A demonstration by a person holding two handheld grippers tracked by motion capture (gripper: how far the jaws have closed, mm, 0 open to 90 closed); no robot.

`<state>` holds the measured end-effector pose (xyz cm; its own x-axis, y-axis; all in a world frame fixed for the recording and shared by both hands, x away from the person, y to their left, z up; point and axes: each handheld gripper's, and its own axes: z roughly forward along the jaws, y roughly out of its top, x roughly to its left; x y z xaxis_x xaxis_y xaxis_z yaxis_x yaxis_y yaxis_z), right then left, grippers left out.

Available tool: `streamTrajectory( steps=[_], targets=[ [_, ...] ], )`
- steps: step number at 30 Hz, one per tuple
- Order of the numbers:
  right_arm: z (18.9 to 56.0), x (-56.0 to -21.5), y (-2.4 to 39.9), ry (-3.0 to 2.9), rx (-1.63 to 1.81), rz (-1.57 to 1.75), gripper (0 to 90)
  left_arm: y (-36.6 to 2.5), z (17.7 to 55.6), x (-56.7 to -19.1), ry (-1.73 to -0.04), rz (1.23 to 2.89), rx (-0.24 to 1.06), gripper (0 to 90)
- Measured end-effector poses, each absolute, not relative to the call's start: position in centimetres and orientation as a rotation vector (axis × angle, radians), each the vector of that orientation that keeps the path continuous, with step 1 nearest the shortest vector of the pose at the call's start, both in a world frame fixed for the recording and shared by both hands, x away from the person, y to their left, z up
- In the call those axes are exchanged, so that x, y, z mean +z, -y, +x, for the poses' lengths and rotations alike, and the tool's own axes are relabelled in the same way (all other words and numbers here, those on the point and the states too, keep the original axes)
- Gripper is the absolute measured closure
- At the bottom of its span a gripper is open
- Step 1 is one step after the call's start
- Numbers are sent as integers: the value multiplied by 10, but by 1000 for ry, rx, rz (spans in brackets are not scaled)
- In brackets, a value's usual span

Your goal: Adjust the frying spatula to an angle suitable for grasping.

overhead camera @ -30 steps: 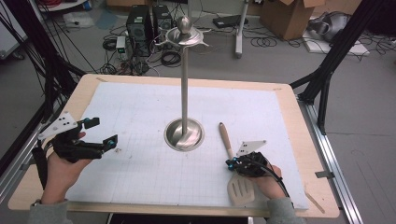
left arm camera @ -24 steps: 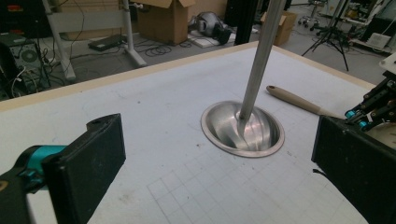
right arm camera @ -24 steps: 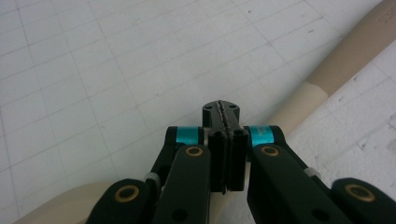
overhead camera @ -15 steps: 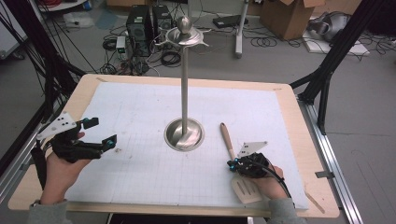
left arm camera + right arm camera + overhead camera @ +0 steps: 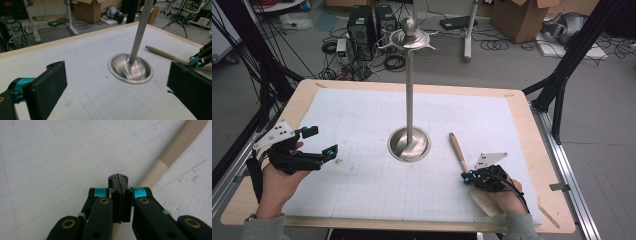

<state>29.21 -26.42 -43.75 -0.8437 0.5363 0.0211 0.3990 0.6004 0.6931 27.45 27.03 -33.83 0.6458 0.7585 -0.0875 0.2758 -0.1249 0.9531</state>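
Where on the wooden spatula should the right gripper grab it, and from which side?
Grip the wooden spatula on its round handle, from straight above. It lies flat on the mat, so the fingers can straddle the narrow handle; the right gripper is shut and must open first.

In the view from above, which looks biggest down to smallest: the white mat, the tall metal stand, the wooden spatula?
1. White mat, covering most of the table.
2. Metal stand; its top is nearer the camera, which may exaggerate it.
3. Wooden spatula, partly hidden under the right gripper.
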Motion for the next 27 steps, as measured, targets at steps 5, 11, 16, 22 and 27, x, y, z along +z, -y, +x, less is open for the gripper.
streamTrajectory(
  steps=[5, 11, 16, 22, 27],
  targets=[
    [291, -438, 268, -2633, 1083, 792, 900, -270, 274, -339, -851, 1696, 514, 33],
    [289, -438, 279, -2622, 1093, 816, 900, -271, 274, -338, -854, 1685, 520, 33],
    [289, -438, 286, -2617, 1092, 831, 900, -271, 275, -339, -852, 1696, 516, 33],
    [289, -438, 291, -2611, 1082, 839, 900, -269, 276, -340, -854, 1705, 513, 33],
    [289, -437, 297, -2603, 1065, 856, 900, -269, 276, -340, -857, 1700, 513, 33]
  ],
)
